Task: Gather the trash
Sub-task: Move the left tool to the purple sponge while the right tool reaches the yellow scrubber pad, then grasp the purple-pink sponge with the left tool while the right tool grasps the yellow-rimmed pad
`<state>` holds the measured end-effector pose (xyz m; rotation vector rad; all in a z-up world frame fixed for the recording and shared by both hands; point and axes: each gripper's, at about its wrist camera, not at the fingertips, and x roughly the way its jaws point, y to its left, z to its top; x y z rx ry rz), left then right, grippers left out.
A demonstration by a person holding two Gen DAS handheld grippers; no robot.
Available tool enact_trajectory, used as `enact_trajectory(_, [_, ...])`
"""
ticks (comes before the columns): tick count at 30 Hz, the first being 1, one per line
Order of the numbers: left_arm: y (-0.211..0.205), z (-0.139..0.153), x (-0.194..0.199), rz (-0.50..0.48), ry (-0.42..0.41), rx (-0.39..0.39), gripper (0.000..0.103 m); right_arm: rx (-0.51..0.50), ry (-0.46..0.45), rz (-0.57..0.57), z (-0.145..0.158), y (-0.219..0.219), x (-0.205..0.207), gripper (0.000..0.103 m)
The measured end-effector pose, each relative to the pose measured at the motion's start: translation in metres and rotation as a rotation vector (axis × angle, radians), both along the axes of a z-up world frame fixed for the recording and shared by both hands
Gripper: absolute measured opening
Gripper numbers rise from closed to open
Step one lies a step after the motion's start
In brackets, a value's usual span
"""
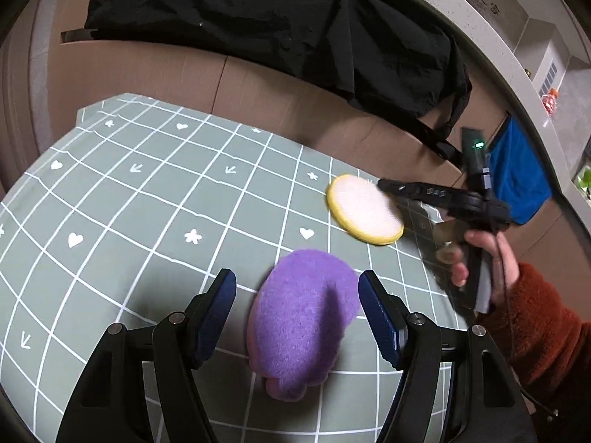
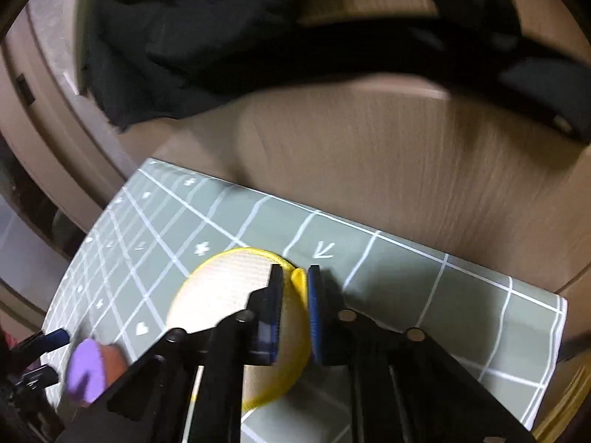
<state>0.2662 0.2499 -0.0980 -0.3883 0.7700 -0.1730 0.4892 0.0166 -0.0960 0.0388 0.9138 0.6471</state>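
Green gridded tablecloth (image 1: 147, 199), wooden bench (image 1: 258, 85) behind (black garment (image 1: 258, 18) draped); right gripper (image 2: 295, 277) pinches yellow pad (image 2: 229, 284), left gripper (image 1: 297, 284) gapes around purple sponge (image 1: 303, 313).

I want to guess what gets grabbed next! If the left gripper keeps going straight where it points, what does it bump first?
Most likely the purple sponge. It lies on the checked tablecloth between the left gripper's open fingers, right ahead, though depth is hard to judge.
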Motion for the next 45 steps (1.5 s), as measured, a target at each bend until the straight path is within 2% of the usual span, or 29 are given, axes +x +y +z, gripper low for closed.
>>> enact_trajectory(6, [-0.001,-0.010,0.006,-0.002,0.028,-0.005,0.069,0.054,-0.085,0.108,0.048,0.003,-0.054,0.007])
enact_trajectory(9, [-0.003,-0.017,0.013,0.001,0.063,0.019,0.072,0.051,-0.131,0.132,0.068,-0.001,-0.080,0.007])
enact_trajectory(11, [-0.003,-0.024,0.018,0.002,0.086,0.025,0.075,0.046,-0.152,0.128,0.078,-0.006,-0.092,0.007])
enact_trajectory(17, [-0.011,-0.020,0.018,-0.024,0.089,0.012,0.076,0.039,-0.179,0.078,0.097,-0.047,-0.114,0.007])
enact_trajectory(25, [-0.050,0.012,-0.001,-0.118,-0.010,0.007,0.076,0.032,-0.135,0.079,0.078,-0.063,-0.133,0.007])
enact_trajectory(29, [-0.075,0.024,-0.010,-0.186,-0.023,0.020,0.076,0.035,-0.153,0.073,0.077,-0.071,-0.146,0.008])
enact_trajectory(36, [-0.101,0.032,-0.025,-0.232,-0.028,0.010,0.076,0.022,-0.151,0.042,0.073,-0.089,-0.151,0.010])
enact_trajectory(37, [-0.104,0.031,-0.026,-0.237,-0.026,0.012,0.076,0.016,-0.154,0.045,0.071,-0.089,-0.151,0.012])
enact_trajectory(40, [-0.112,0.030,-0.030,-0.236,-0.020,0.029,0.076,-0.011,-0.172,0.053,0.063,-0.087,-0.149,0.029])
enact_trajectory(41, [-0.113,0.030,-0.031,-0.231,-0.020,0.038,0.076,-0.023,-0.175,0.048,0.060,-0.088,-0.147,0.031])
enact_trajectory(43, [-0.114,0.032,-0.033,-0.216,-0.023,0.060,0.076,-0.037,-0.146,0.051,0.051,-0.085,-0.141,0.030])
enact_trajectory(45, [-0.114,0.033,-0.034,-0.196,-0.029,0.092,0.076,0.003,-0.065,0.074,0.037,-0.085,-0.135,0.024])
